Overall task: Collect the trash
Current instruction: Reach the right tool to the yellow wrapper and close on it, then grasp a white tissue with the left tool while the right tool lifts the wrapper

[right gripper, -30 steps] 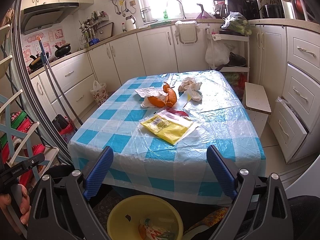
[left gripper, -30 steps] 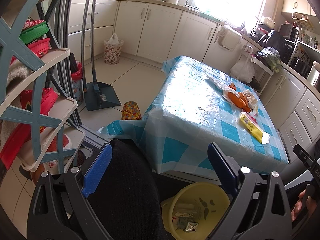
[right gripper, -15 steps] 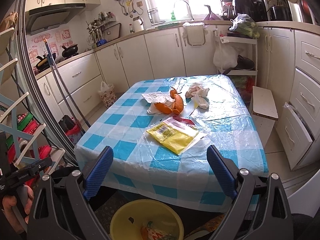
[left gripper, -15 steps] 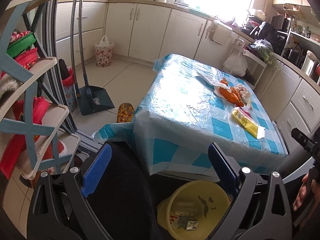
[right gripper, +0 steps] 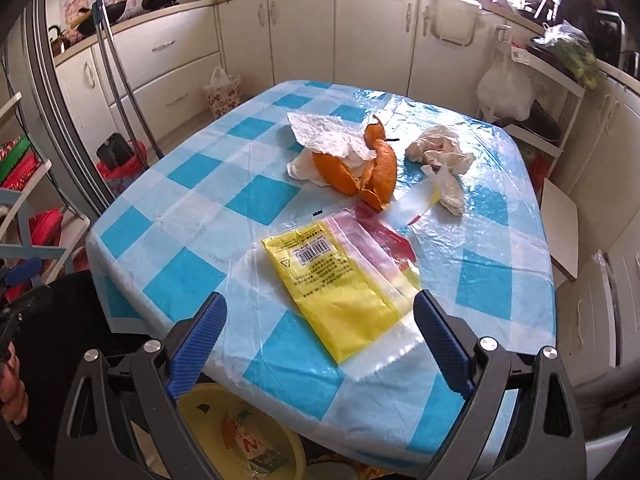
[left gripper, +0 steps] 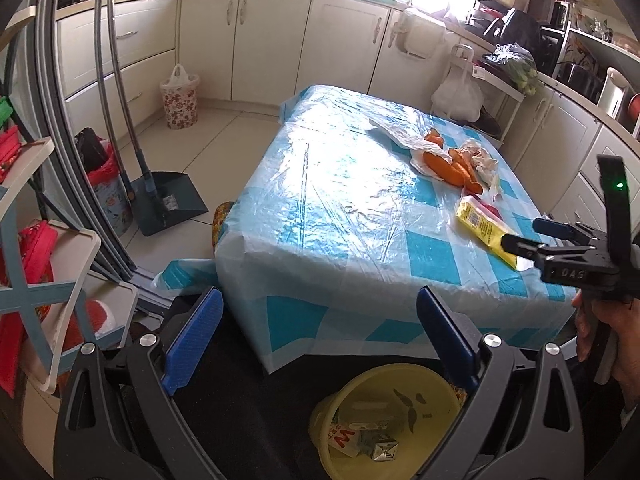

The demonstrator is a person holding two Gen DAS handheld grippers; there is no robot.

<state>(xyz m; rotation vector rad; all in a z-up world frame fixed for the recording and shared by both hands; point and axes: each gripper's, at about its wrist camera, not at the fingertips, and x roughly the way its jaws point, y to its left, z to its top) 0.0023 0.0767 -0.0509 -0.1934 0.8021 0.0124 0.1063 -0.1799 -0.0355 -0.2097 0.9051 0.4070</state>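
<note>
Right gripper (right gripper: 318, 338) jaws wide apart, empty, hovering over near end of flat yellow plastic wrapper (right gripper: 338, 280) on blue-checked tablecloth table (right gripper: 192, 208). Left gripper (left gripper: 318, 338) wide apart, empty, above round yellow plastic bin (left gripper: 436, 384) holding scraps. Orange peel (right gripper: 360, 172) farther back.

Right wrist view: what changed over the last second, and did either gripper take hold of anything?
The right gripper moved forward over the table edge, its open fingers now straddling the yellow wrapper. Nothing was grasped. The left gripper stayed open and low above the yellow bin; orange peel and tissues lie unmoved.
</note>
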